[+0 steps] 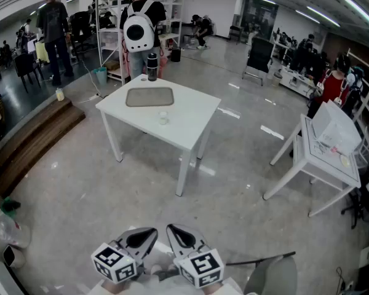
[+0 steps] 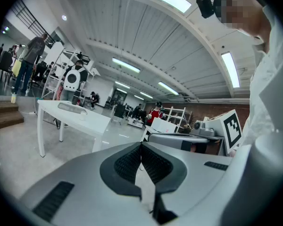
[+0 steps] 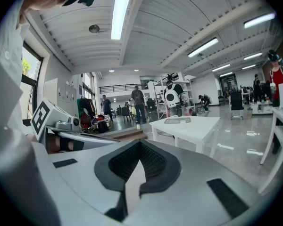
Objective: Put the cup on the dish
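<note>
A small white cup (image 1: pixel 163 117) stands near the middle of a white table (image 1: pixel 190 128) several steps ahead. Beyond the cup lies a flat grey dish (image 1: pixel 149 96), and a dark bottle (image 1: pixel 152 66) stands at the table's far edge. My left gripper (image 1: pixel 152 232) and right gripper (image 1: pixel 172 228) are held side by side close to my body, far from the table. Both are shut with nothing between the jaws. In the left gripper view its tips (image 2: pixel 141 145) meet, with the cup (image 2: pixel 82 114) and dish (image 2: pixel 70 107) far off at the left. The right gripper (image 3: pixel 140 142) faces the dish (image 3: pixel 177 120) and cup (image 3: pixel 182 122).
Glossy floor lies between me and the table. A second white table (image 1: pixel 332 158) with a box on it stands at the right. A person with a white backpack (image 1: pixel 138 32) stands behind the first table by the shelves. Wooden steps (image 1: pixel 37 140) run along the left.
</note>
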Action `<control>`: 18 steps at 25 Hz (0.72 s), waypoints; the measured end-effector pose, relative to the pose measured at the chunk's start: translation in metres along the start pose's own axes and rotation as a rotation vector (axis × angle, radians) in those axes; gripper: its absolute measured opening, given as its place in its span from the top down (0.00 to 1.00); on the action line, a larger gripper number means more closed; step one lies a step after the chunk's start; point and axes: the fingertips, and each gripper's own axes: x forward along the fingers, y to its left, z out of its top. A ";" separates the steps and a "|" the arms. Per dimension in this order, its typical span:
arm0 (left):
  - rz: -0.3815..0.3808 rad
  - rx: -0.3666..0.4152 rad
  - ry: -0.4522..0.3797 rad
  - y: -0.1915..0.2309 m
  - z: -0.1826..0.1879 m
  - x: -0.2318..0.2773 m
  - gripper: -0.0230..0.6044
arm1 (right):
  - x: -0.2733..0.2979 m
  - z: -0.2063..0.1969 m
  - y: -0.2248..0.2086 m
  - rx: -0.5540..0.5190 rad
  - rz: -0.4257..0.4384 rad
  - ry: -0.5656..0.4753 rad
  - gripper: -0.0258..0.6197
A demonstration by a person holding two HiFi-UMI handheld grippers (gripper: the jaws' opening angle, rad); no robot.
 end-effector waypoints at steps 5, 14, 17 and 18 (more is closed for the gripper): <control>0.006 0.000 -0.008 0.004 0.002 -0.002 0.95 | 0.006 0.003 0.001 -0.029 -0.006 0.008 0.94; 0.033 0.026 -0.014 0.008 0.004 -0.004 0.95 | 0.000 0.011 -0.010 -0.050 -0.041 0.004 0.94; 0.040 0.018 -0.005 0.008 0.000 -0.002 0.95 | 0.001 0.005 -0.010 -0.062 -0.032 0.016 0.94; 0.042 0.018 0.000 0.008 -0.002 -0.001 0.95 | 0.000 0.003 -0.009 -0.066 -0.023 0.021 0.94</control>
